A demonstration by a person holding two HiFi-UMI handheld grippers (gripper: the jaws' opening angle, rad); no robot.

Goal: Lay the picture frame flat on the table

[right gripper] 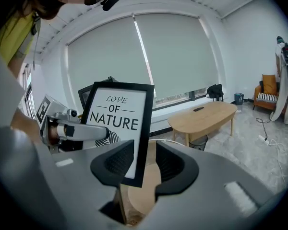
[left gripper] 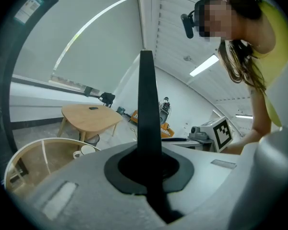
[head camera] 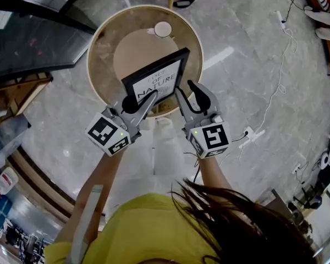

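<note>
Left gripper (head camera: 144,100) is clamping the picture frame (head camera: 157,81) by one edge, right gripper (head camera: 188,91) is sitting jaws-apart around the other; it is leaning tilted above the round table (head camera: 132,48), not yet flat.

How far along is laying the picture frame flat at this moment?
Done: the picture frame is over the round table. In hand: the left claw is shut on its edge, holding it tilted, not flat. The right claw stands open around a lower corner, with its pads not pressing. Left: tip the frame down flat onto the table and release it.
</note>
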